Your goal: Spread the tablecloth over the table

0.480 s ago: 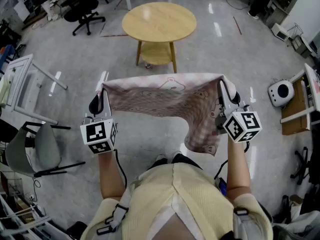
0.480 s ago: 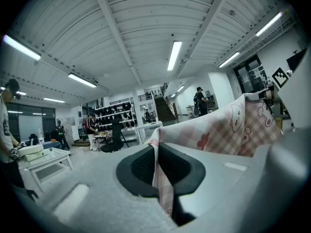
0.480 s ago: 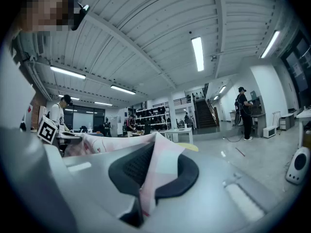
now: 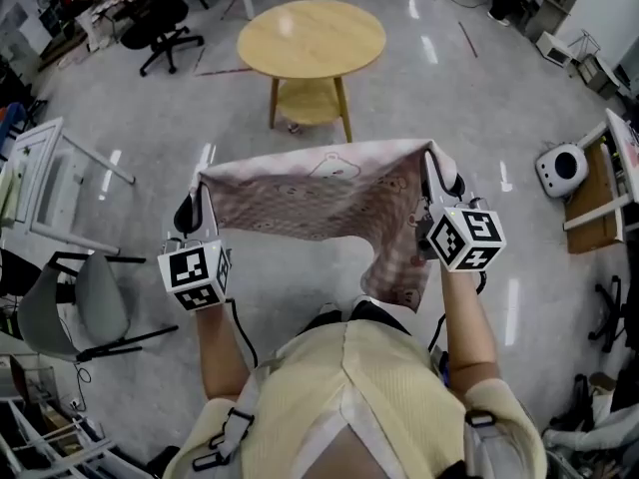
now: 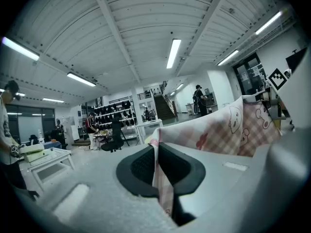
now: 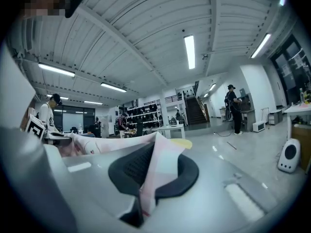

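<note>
**Two corners pinched, cloth not yet at table**

Both tongs are closed tight on fabric. The left gripper [image 4: 198,196] has its jaws clamped on the cloth's left top corner, and the right gripper [image 4: 432,168] has the right top corner. Each gripper view shows a fold of pink check pinched btwn the black pads. The tablecloth [image 4: 319,206] hangs in the air btwn them, fairly taut along the top edge. The rest droops in front of the person, longest on the right side. The table [image 4: 312,36], round, wood, w/ a lower shelf, stands further off, well apart from the cloth.

Step, as I read it: carry phase. The cloth is up & opened out, not yet laid. The next move prob. calls for going fwd to the table w/ both grips firm & hands wide. Then lift the hanging part over the near rim & lower it so it centres. Risk: the drooping right side snags the rim or lands bunched.

Count: 2 grippers, 1 tablecloth, 1 round table, 1 grey chair [image 4: 95,302] near left, 1 black office chair [image 4: 165,18] far left.
</note>
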{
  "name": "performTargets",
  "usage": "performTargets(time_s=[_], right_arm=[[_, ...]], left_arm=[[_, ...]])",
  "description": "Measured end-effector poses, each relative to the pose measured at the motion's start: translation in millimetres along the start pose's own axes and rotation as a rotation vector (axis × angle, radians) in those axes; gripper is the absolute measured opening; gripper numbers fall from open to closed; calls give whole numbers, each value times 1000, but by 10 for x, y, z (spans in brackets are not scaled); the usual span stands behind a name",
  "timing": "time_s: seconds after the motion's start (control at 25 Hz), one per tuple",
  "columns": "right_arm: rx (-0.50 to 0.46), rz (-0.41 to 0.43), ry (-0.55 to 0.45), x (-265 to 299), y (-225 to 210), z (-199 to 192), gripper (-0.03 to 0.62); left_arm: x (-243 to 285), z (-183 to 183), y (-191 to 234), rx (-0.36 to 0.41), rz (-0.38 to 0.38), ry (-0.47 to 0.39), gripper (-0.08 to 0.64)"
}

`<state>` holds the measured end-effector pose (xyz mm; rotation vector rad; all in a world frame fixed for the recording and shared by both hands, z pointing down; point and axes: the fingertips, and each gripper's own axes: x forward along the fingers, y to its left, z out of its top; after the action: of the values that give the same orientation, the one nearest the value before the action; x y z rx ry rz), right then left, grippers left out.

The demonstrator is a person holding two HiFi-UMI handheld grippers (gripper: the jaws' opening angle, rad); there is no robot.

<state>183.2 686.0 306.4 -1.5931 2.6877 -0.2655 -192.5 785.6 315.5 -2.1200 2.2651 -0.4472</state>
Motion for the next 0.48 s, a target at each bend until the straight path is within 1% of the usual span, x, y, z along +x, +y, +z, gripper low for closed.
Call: performTargets(time_s=[0.24, 0.48], right_arm=[[30, -19, -3, -111, 7, -10, 10], [16, -29, -33, -157, 31, 132, 9]], left_arm=[[27, 88, 2, 14, -22, -21, 6], [62, 204, 24, 18, -46, -52, 6]])
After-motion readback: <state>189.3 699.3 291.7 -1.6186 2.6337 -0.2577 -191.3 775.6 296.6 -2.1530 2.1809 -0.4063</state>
